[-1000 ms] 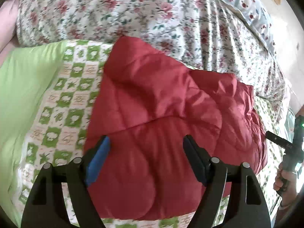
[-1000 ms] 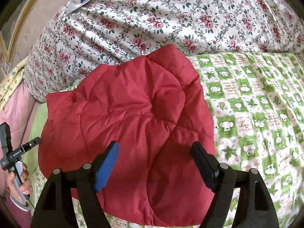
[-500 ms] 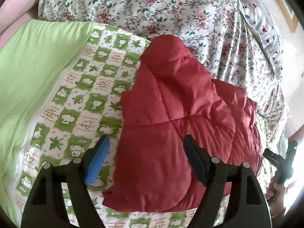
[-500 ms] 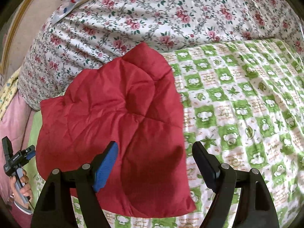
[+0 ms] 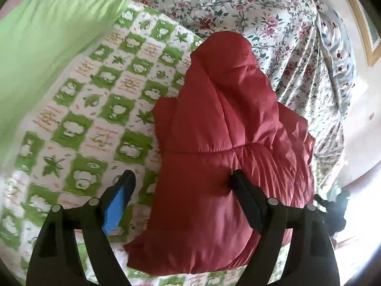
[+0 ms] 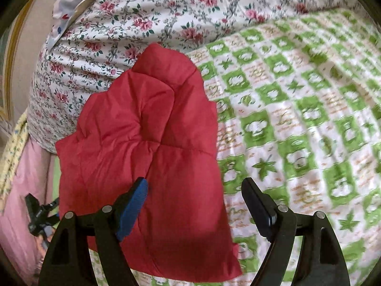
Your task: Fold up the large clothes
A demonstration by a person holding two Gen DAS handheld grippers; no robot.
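A red padded jacket (image 5: 221, 147) lies folded on a green-and-white checked bedspread (image 5: 95, 109). My left gripper (image 5: 181, 176) hovers over the jacket's near left edge. Its jaws are opening; the blue pad (image 5: 116, 205) is over the bedspread and the black finger (image 5: 245, 200) over the red fabric, with neither pressing on it. In the right wrist view the same jacket (image 6: 147, 143) fills the left half. My right gripper (image 6: 195, 182) stands open astride its near right edge, blue pad (image 6: 133, 205) above the jacket, the other finger above the bedspread (image 6: 297, 119).
A bulky floral quilt (image 5: 262, 19) is piled behind the jacket. A plain green cloth (image 5: 40, 43) lies at the far left of the left wrist view. Pink bedding (image 6: 19, 202) shows at the left edge of the right wrist view. A framed picture (image 5: 371, 35) hangs on the wall.
Both grippers have sunk and rolled, each shifting outward from over the jacket's middle to one of its near side edges. The jacket looks larger and nearer. It lies unmoved.
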